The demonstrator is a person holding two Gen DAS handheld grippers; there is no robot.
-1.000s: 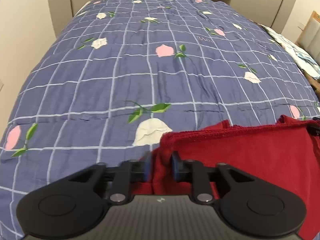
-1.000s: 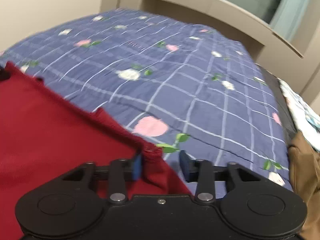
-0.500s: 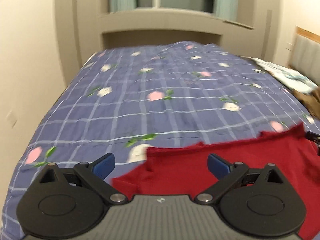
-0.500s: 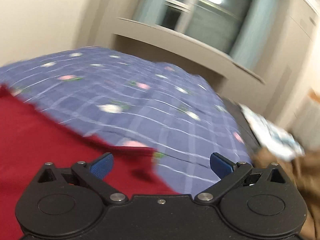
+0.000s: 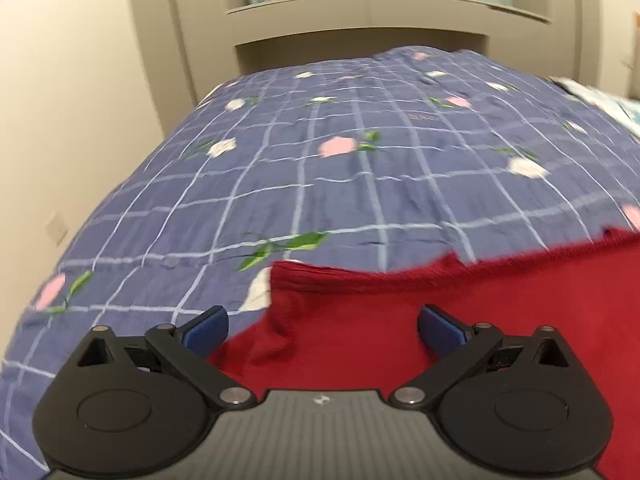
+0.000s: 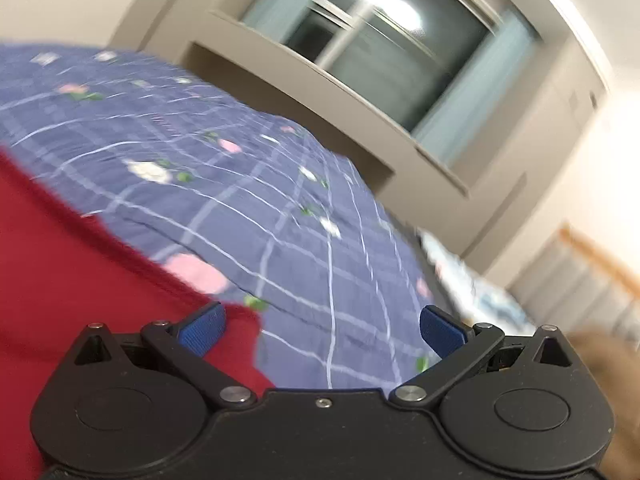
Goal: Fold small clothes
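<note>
Covering the bed, a blue quilt [image 5: 360, 184] with white grid lines and pink and white flowers. Rising behind it, a beige headboard ledge [image 5: 360, 20]. Showing above, a dark window [image 6: 384, 52] with pale curtains, reflecting a ceiling light. Standing at left, a plain cream wall [image 5: 80, 100].

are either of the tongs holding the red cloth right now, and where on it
Nothing is held. The left tongs and right tongs are both wide open, and the red garment lies loose on the quilt.
</note>
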